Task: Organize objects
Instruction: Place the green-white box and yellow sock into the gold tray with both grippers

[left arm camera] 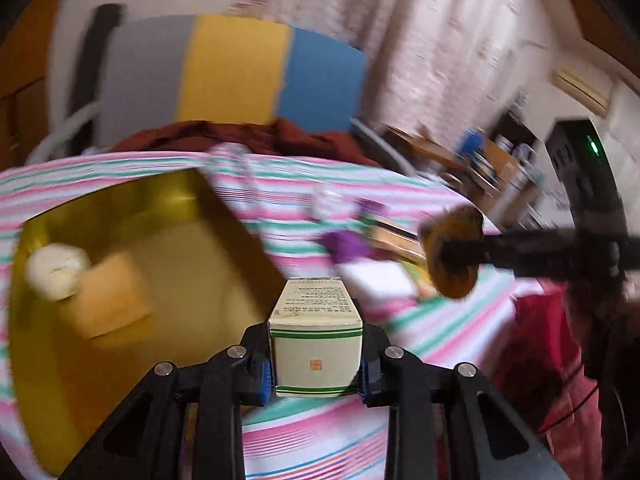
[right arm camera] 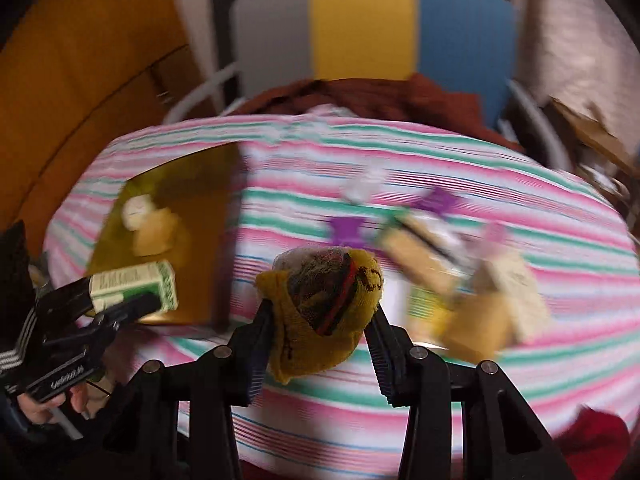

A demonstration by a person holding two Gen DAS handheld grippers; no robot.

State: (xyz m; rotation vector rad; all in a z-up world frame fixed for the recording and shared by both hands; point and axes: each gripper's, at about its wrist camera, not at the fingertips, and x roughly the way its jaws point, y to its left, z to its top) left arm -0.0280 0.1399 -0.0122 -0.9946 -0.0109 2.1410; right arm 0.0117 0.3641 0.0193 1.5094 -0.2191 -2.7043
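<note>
While clamped between the jaws of the left gripper (left arm camera: 316, 364), small cream cardboard box with green bands (left arm camera: 316, 340), long axis pointing forward along the fingers; in the right gripper (right arm camera: 320, 320), jaws pressed on a crumpled yellow knitted cloth bundle with dark and red markings (right arm camera: 324, 308). Ahead and left of the box, shallow gold-coloured rectangular tin tray (left arm camera: 224, 256), already holding a pale round lump (left arm camera: 56, 270) and a tan block (left arm camera: 110, 296). Left gripper nearer the tray, judged first to deliver. Remaining clutter, blurred, on the pink-and-green striped tablecloth (right arm camera: 400, 148) to the right
</note>
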